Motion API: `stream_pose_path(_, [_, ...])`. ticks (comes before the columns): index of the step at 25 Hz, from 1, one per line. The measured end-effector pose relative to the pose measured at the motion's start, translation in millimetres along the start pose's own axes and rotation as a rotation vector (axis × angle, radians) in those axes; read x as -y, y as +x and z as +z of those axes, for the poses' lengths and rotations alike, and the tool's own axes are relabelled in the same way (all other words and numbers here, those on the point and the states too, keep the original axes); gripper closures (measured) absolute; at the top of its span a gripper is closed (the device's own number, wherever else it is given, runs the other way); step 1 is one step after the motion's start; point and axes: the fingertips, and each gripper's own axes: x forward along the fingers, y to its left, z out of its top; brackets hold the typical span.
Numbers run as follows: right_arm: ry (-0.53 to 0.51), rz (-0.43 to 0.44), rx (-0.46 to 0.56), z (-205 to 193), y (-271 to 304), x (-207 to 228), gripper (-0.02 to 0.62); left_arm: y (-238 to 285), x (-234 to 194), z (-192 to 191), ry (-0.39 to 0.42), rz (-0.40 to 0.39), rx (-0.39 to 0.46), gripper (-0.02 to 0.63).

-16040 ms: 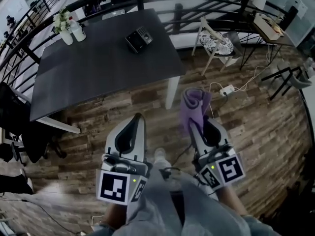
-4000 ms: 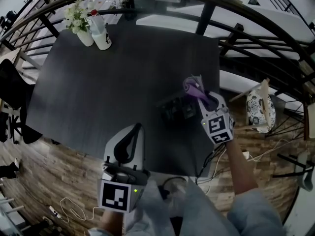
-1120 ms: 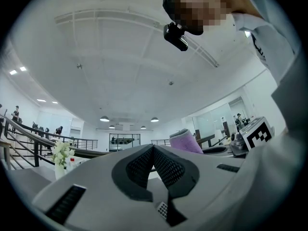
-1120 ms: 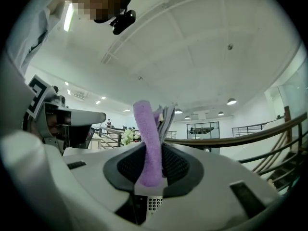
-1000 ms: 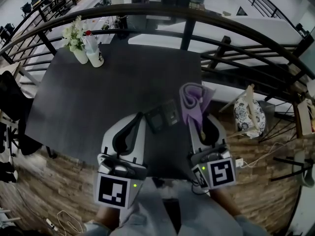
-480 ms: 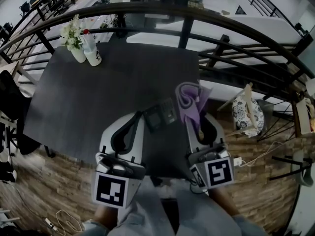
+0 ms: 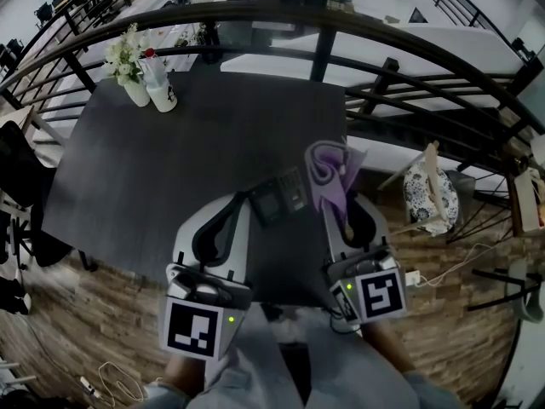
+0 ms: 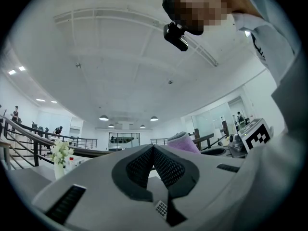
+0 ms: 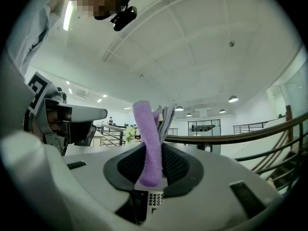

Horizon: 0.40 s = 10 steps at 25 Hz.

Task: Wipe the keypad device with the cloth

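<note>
Right now the left tool [image 7: 240, 201] is clenched. In its own view the two dark pads meet at the tip and there is nothing between them. It points forward over the near edge of the desk [image 7: 187, 143]. From my head camera its tip shows just beside the near left corner of the keypad device [image 7: 278, 196], but I cannot tell whether the two touch.

The right tool [image 7: 335, 214] is grasping the cloth [image 7: 329, 170], a purple, folded piece that stands up out of the jaws and is pinched near its lower end. In the right gripper view it rises nearly upright between the pads, with a few grey folds behind the purple one. Seen from above, the cloth sits just to the right of the keypad device. I cannot say from these views whether it touches the device.

The keypad device is dark and flat. It lies on the desk near the front right part, between the two tools as I look down, and it is turned a little askew to the desk edge.

At the far left corner of the desk stand a vase of flowers [image 7: 126, 60] and, just beside it, a white bottle [image 7: 162, 94]. A dark railing [image 7: 341, 20] curves behind the desk, and a chair [image 7: 428, 196] with a patterned seat stands off to the right on the wooden floor [image 7: 77, 313].
</note>
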Motion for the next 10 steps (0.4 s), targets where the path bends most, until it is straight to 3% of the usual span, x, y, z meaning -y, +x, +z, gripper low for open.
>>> stream_pose_path(10, [-0.011,0.004,-0.003,-7.1,-0.9,0.8,0.497,-0.1,4.3,-3.8,-0.002,-0.002,-0.010,0.597])
